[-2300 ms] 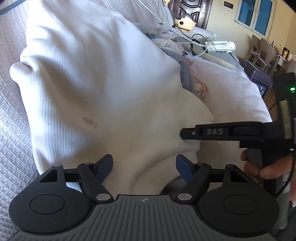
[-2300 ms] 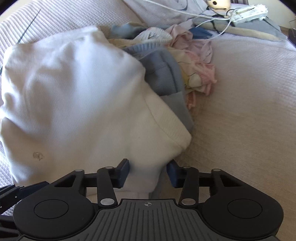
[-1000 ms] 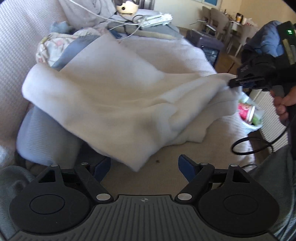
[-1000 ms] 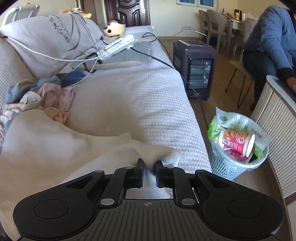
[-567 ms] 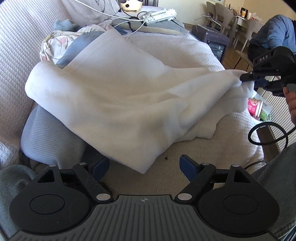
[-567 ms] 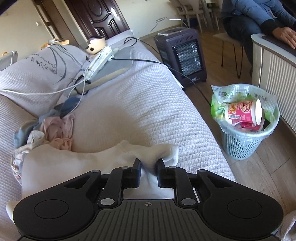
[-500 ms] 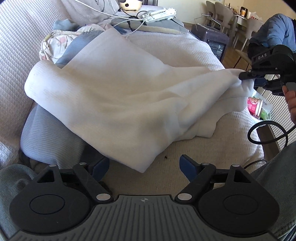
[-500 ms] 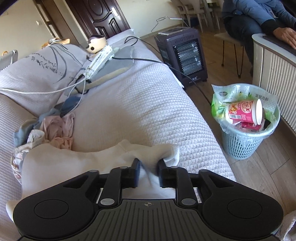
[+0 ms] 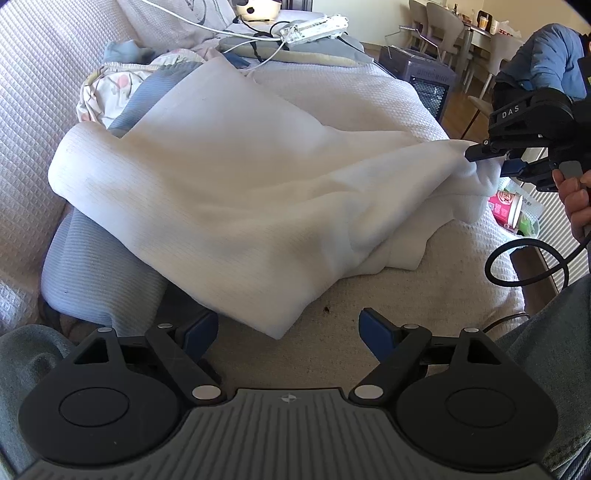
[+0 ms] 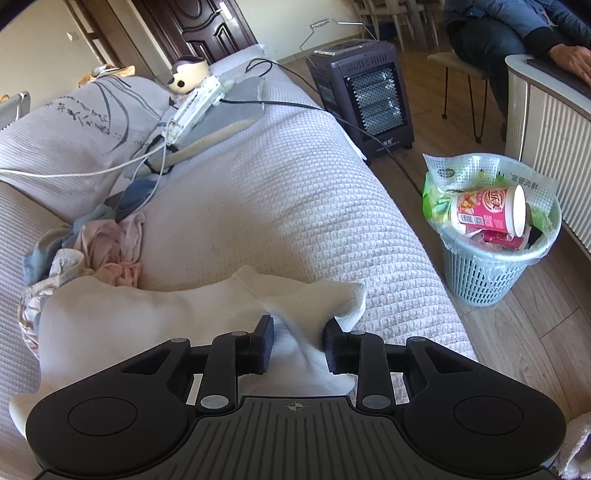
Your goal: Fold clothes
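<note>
A white ribbed garment [image 9: 240,192] lies spread across the sofa over a pale blue garment [image 9: 96,273]. My left gripper [image 9: 288,332] stands open low over the seat, and the garment's near corner lies just ahead between its blue pads without touching them. My right gripper [image 10: 298,343] is at the garment's far right corner [image 10: 306,302] near the sofa's front edge. Its jaws are opening, and a ridge of white cloth stands loose between the pads. In the left wrist view the right gripper [image 9: 487,158] is at the right, held by a hand.
A heap of blue, pink and patterned clothes [image 10: 92,247] sits by the sofa back. A power strip with cables [image 10: 192,107] lies on a cushion. Beyond the sofa edge stand a heater [image 10: 365,96] and a filled waste basket [image 10: 491,236]. A person [image 10: 517,22] sits at the far right.
The right gripper's jaws have spread apart from their tight pinch on the white corner, and its view has rolled and shifted slightly. The left gripper has kept still and open.
</note>
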`<state>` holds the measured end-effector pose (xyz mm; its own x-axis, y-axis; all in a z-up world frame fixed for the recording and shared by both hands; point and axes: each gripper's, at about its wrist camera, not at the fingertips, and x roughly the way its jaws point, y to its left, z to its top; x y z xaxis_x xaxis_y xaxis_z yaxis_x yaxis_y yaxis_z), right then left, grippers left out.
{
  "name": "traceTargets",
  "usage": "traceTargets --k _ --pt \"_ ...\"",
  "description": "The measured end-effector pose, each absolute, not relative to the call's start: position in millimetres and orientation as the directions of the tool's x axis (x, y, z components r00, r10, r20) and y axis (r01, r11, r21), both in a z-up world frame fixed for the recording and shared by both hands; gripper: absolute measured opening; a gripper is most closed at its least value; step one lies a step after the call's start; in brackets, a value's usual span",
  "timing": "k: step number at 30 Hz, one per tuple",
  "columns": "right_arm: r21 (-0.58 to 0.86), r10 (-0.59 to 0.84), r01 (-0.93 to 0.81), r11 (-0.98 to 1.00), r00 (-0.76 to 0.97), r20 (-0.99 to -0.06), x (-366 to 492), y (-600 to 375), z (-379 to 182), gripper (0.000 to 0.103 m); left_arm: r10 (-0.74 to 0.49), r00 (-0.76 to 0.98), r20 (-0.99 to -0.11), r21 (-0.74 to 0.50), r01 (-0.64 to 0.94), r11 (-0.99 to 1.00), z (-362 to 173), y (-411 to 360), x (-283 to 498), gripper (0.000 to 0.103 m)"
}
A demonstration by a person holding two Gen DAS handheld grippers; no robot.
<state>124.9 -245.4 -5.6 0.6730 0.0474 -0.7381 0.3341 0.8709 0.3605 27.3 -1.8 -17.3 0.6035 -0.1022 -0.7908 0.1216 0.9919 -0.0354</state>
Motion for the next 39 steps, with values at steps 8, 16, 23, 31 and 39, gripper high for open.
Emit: traceTargets --k 8,16,23,31,39 --pt "0.358 0.050 0.334 0.872 0.667 -0.743 125.4 -245.3 -6.3 0.030 -0.110 0.594 -0.797 -0.024 0.151 0.988 -19.9 -8.9 25.2 0.082" --pt "0.360 0.055 0.328 0.873 0.668 -0.742 125.7 -243.8 -5.6 0.030 -0.114 0.586 -0.802 -0.018 0.167 0.986 -21.4 -14.8 23.8 0.082" --pt "0.360 0.056 0.330 0.873 0.665 -0.745 126.0 -243.2 -6.4 0.030 -0.121 0.584 -0.803 -0.026 0.168 0.986 -20.7 -14.6 24.9 0.082" --pt "0.357 0.057 0.329 0.874 0.660 -0.749 127.3 -243.5 -7.3 0.031 -0.123 0.581 -0.805 -0.022 0.178 0.984 -21.6 -15.1 26.6 0.082" --pt "0.357 0.059 0.327 0.875 0.660 -0.749 126.6 -244.0 -8.0 0.031 -0.132 0.572 -0.810 -0.025 0.191 0.981 -25.3 -16.8 26.5 0.082"
